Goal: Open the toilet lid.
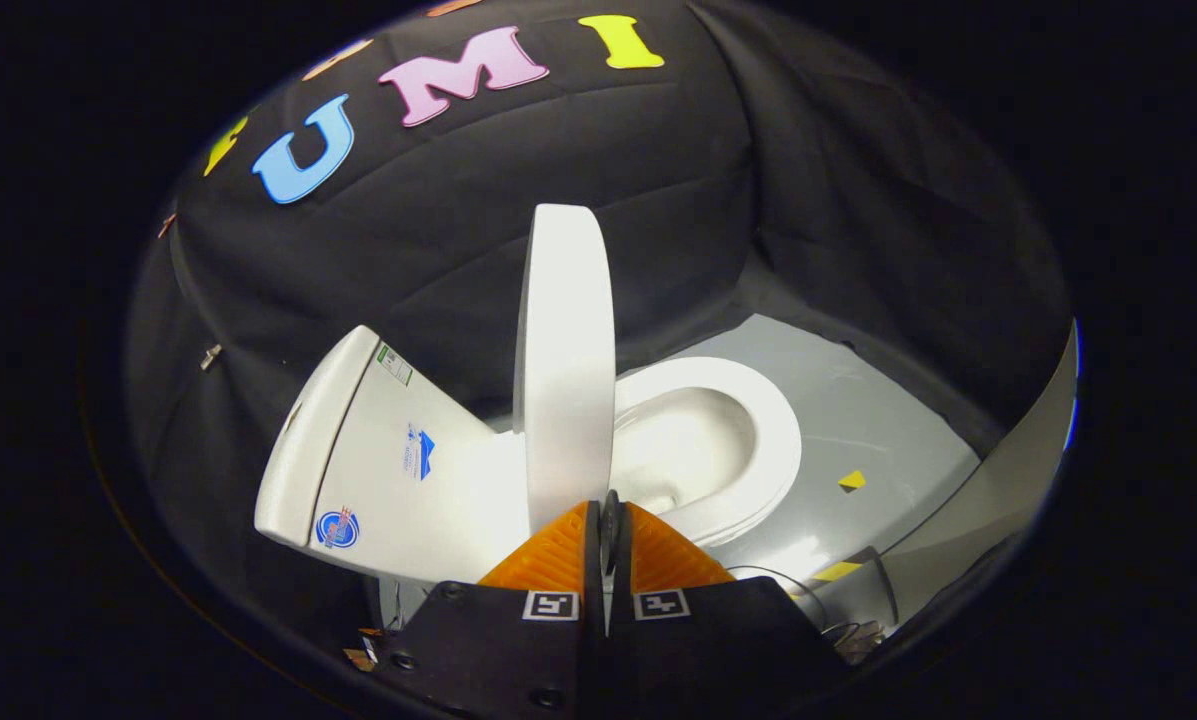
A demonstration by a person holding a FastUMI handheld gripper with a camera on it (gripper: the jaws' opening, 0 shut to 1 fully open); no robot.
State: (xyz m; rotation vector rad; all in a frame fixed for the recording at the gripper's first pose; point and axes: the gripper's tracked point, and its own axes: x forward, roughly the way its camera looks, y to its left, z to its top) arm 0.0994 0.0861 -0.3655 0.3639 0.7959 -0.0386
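Observation:
A white toilet stands just ahead of my gripper (608, 500). Its lid (565, 360) is raised and seen edge-on, standing between the tank (358, 450) and the open seat ring (758, 400) over the bowl (683, 440). The fingers are pressed together with nothing between them. Their tips sit right at the lid's near edge, on the bowl side; whether they touch it I cannot tell.
Grey floor (878, 420) spreads beyond the bowl, with small yellow tape marks (851, 480) on it. A thin cable (788, 585) loops on the floor beside the fingers. Black cloth walls close in behind the tank and the bowl.

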